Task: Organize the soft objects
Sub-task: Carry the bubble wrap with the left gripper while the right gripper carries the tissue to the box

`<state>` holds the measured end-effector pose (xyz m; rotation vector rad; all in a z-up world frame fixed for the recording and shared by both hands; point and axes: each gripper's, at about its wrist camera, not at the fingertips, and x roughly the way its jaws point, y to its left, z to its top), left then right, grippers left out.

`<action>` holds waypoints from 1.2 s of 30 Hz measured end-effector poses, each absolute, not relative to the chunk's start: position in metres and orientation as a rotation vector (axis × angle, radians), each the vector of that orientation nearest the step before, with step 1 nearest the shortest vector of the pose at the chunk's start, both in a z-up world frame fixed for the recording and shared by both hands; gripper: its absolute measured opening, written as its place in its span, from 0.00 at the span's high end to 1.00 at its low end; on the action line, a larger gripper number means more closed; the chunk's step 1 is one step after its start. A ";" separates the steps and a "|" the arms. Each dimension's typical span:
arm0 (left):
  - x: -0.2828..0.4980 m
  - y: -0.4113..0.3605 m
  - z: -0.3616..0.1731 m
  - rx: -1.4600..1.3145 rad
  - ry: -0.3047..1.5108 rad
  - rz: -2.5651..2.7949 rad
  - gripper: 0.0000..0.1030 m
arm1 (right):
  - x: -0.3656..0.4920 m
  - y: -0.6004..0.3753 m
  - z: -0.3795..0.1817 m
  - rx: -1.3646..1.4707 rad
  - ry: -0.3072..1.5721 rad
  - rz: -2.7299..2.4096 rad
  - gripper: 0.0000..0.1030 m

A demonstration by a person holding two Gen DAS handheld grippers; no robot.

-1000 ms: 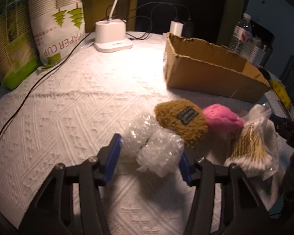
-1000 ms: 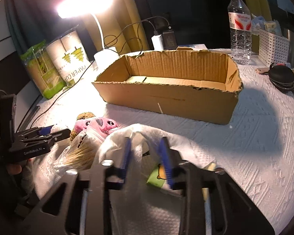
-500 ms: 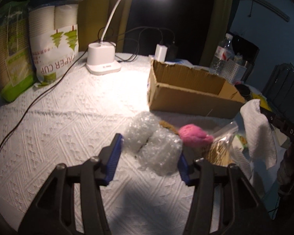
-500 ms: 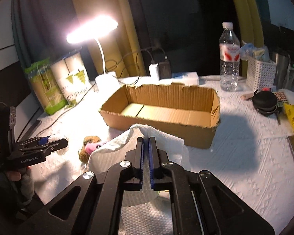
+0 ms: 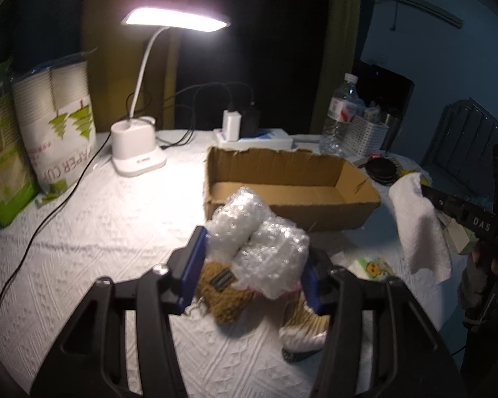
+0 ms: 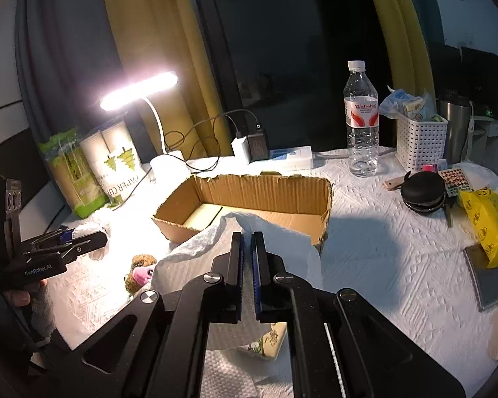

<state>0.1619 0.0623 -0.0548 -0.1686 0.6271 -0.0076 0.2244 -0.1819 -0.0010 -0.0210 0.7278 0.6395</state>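
Observation:
My left gripper is shut on a bundle of bubble wrap and holds it above the table, in front of the open cardboard box. Below it lie a brown plush toy and a bag of cotton swabs. My right gripper is shut on a white paper towel, which hangs from its pads near the box. In the left wrist view the towel dangles at the right. A small tissue packet lies on the cloth.
A lit desk lamp and paper-cup bags stand at the back left, with a cable across the cloth. A water bottle, white basket, black case, yellow bag and phone sit to the right.
Both grippers have risen off the table with their loads. The right jaws closed on the paper towel and lifted it. The bubble wrap came up off the cloth.

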 end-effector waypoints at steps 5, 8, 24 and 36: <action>0.181 0.050 -0.043 -0.130 0.599 -0.031 0.49 | 0.240 -0.182 0.001 0.017 0.719 0.688 0.95; 0.196 0.045 -0.038 -0.110 0.584 -0.042 0.49 | 0.248 -0.176 0.005 0.002 0.702 0.704 0.95; 0.270 0.038 -0.054 -0.121 0.605 -0.085 0.49 | 0.329 -0.161 -0.013 -0.063 0.723 0.686 0.95; 0.309 0.069 -0.104 -0.202 0.734 0.011 0.47 | 0.362 -0.148 -0.070 -0.214 0.805 0.569 0.95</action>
